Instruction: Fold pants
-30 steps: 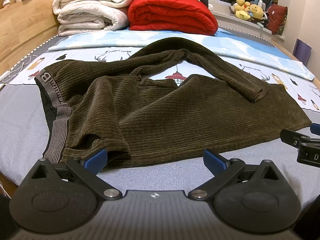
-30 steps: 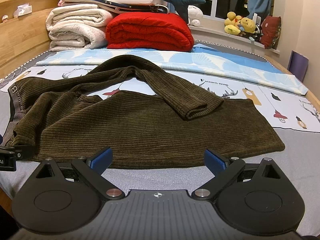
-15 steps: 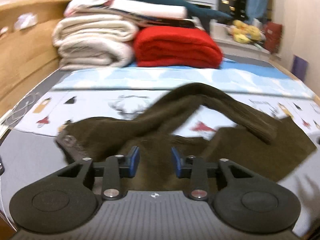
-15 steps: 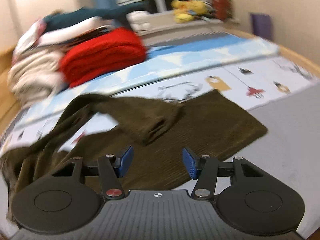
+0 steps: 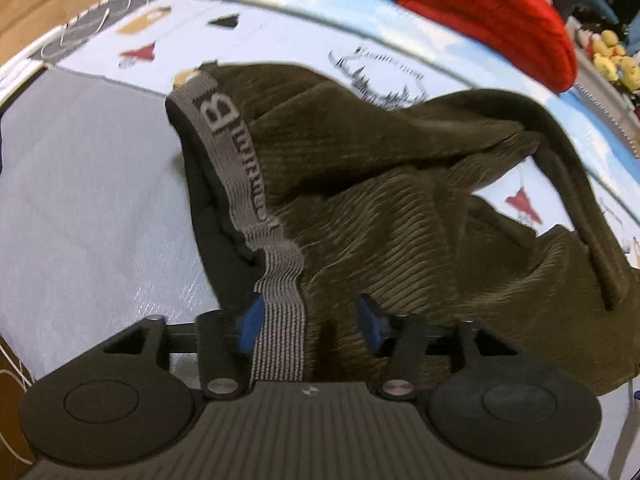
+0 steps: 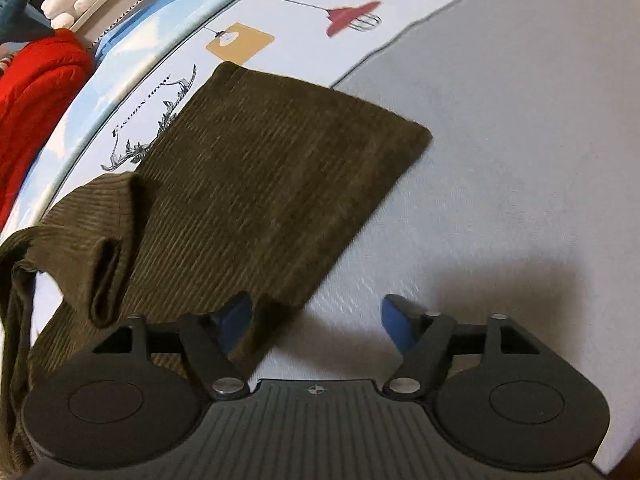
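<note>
I had one pair of brown corduroy pants (image 5: 400,208) spread on the grey bed cover (image 5: 92,200), filling the middle and right of my left wrist view. One grey waistband (image 5: 244,184) ran from upper left down into the gap of my left gripper (image 5: 310,320). Its jaws were opening, partway apart, with the band and corduroy lying between the two blue pads (image 5: 250,320); the left pad sat against the band's edge, but I could not tell any pinch.

Only my right wrist view showed the two leg ends (image 6: 280,168), one flat, one folded back at lower left. My right gripper (image 6: 316,320) was opening wide, the flat leg's hem by its left pad, nothing gripped. One red quilt (image 5: 492,20) appeared in both views; the white plush toy (image 6: 66,0) only in the right.
</note>
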